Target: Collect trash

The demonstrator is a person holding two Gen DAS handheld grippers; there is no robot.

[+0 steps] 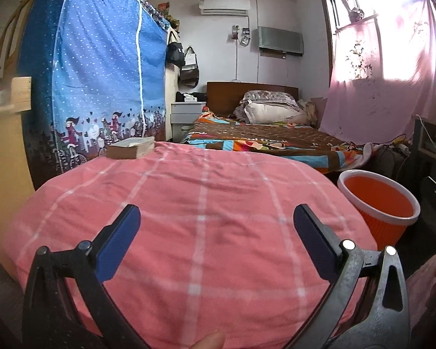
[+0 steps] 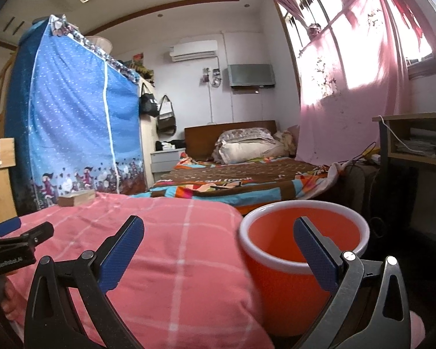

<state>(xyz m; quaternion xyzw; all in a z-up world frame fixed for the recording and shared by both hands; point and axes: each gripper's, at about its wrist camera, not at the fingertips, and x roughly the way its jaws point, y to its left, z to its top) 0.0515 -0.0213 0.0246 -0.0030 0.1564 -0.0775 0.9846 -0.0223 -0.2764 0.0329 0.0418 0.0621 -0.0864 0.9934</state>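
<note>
Both hand-held grippers, left (image 1: pixel 216 232) and right (image 2: pixel 218 244), are hovering wide open, empty; no trash is showing, only the stiff, light-looking orange bin (image 2: pixel 279 273), best gripped by its rim.

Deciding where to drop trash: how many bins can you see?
1: an orange bin with a white rim, on the floor right of the pink checked quilt, looking empty. Others could be hidden behind furniture.

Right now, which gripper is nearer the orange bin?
Right. The right gripper hangs open right at the orange bin, one finger across its mouth. The left gripper, also open, sits over the pink checked quilt, with the bin off to its right.
</note>
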